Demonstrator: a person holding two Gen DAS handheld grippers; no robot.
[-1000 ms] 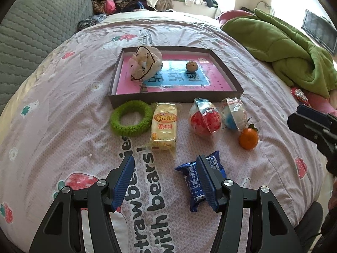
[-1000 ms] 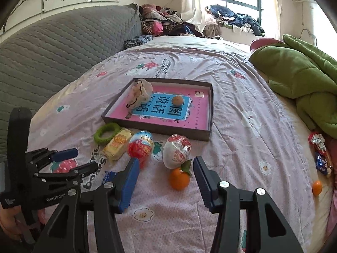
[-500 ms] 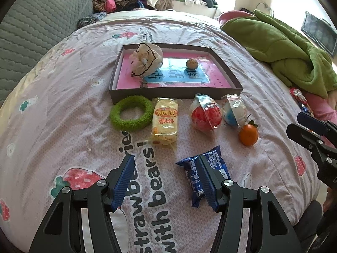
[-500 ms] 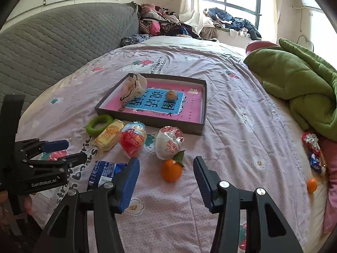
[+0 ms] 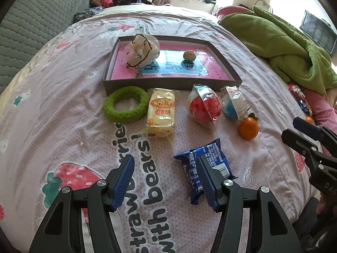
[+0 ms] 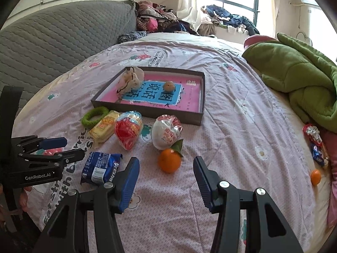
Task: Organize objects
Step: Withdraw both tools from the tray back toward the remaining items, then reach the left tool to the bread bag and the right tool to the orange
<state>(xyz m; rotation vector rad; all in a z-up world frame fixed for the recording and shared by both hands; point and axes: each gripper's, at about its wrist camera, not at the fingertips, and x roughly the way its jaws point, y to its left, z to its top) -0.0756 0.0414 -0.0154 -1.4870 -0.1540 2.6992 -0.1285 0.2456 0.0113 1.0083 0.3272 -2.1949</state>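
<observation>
A shallow box tray (image 5: 168, 82) (image 6: 151, 110) with a pink floor lies on the bed and holds a cream pouch (image 5: 141, 50) and a small brown fruit (image 5: 189, 55). In front of it lie a green ring (image 5: 126, 104), a yellow snack pack (image 5: 161, 111), a red wrapped ball (image 5: 204, 106), a blue-white wrapped ball (image 5: 233, 103) and an orange (image 5: 248, 128) (image 6: 169, 161). A blue snack packet (image 5: 207, 161) (image 6: 101, 167) lies nearer. My left gripper (image 5: 166, 176) is open, its right finger over the packet. My right gripper (image 6: 166, 176) is open just short of the orange.
A green blanket (image 6: 299, 78) is heaped at the right. Wrapped sweets (image 6: 316, 145) and a second small orange (image 6: 315, 176) lie by the bed's right edge. A grey quilted headboard (image 6: 52, 42) rises at the left. Clothes are piled by the window.
Both grippers have drawn back a little, so the objects sit farther ahead. The jaws stay open and no object has moved.
</observation>
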